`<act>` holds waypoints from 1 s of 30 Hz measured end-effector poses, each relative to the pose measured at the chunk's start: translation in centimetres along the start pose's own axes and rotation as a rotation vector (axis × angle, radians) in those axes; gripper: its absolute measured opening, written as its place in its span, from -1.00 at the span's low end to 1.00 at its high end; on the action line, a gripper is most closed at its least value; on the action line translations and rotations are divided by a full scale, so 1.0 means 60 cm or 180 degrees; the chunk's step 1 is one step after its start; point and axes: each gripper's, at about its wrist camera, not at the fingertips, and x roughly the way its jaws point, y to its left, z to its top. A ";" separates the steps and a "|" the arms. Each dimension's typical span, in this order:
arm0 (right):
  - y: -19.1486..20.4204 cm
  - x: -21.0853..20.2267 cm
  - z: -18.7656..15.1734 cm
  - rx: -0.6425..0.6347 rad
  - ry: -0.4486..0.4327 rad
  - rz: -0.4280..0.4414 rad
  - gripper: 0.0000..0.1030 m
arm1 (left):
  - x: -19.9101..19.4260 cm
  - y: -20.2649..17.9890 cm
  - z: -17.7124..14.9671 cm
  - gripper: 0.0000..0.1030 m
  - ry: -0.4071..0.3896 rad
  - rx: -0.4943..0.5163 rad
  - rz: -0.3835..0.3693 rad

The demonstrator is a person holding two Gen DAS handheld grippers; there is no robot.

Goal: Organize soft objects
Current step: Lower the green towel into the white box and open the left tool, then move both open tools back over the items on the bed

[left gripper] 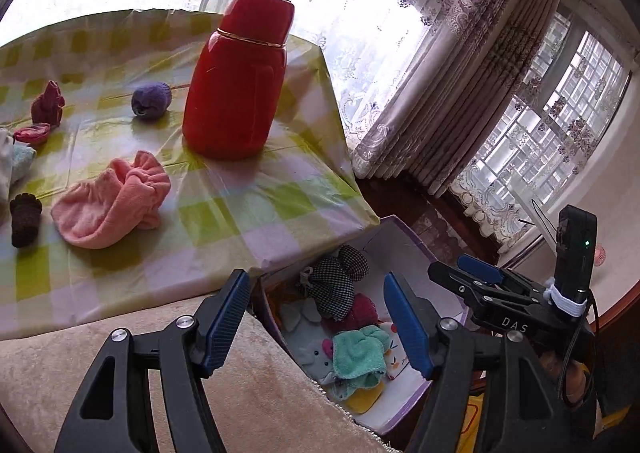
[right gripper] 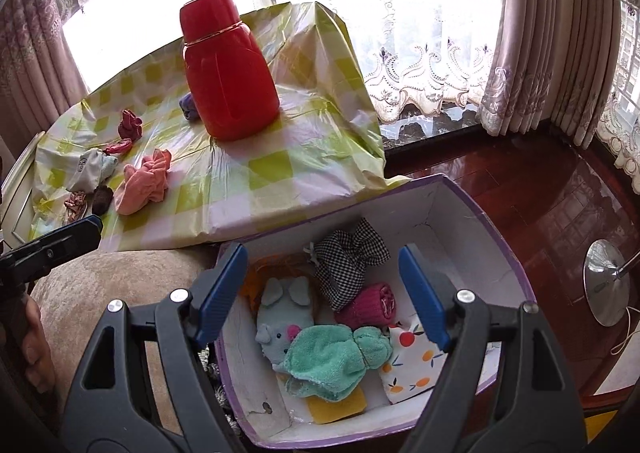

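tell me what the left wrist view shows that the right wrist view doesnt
Only the left wrist view: the right tongs seen from the side, with their camera.

Only the right wrist view: a chrome lamp base on the floor, and the fruit-print cloth clearly in the box.

Both: the red flask on the checked tablecloth, the pink cloth, and the open box holding the teal cloth and checked fabric.

A white box [right gripper: 460,221] with purple trim stands below the surface's near edge, holding a teal cloth [right gripper: 332,357], grey plush [right gripper: 280,309], checked cloth [right gripper: 348,257] and magenta roll [right gripper: 368,305]. A pink sock [left gripper: 112,201] lies crumpled near the surface's [left gripper: 240,205] near edge.
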 end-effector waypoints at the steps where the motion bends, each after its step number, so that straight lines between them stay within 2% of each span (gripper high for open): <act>1: 0.013 0.003 0.001 -0.0047 0.0014 0.0040 0.56 | -0.007 0.015 0.000 0.36 -0.0030 -0.0071 0.0044; 12: 0.170 0.051 0.018 -0.0567 0.0123 0.0472 0.56 | -0.091 0.194 -0.006 0.33 -0.0391 -0.0793 0.0690; 20: 0.253 0.100 0.030 -0.0677 0.0249 0.0699 0.58 | -0.141 0.324 -0.024 0.23 -0.0532 -0.1293 0.1185; 24: 0.293 0.135 0.038 -0.0726 0.0325 0.0688 0.61 | -0.161 0.377 -0.031 0.22 -0.0584 -0.1476 0.1377; 30: 0.352 0.179 0.048 -0.0869 0.0400 0.0680 0.63 | -0.171 0.440 -0.031 0.18 -0.0618 -0.1690 0.1519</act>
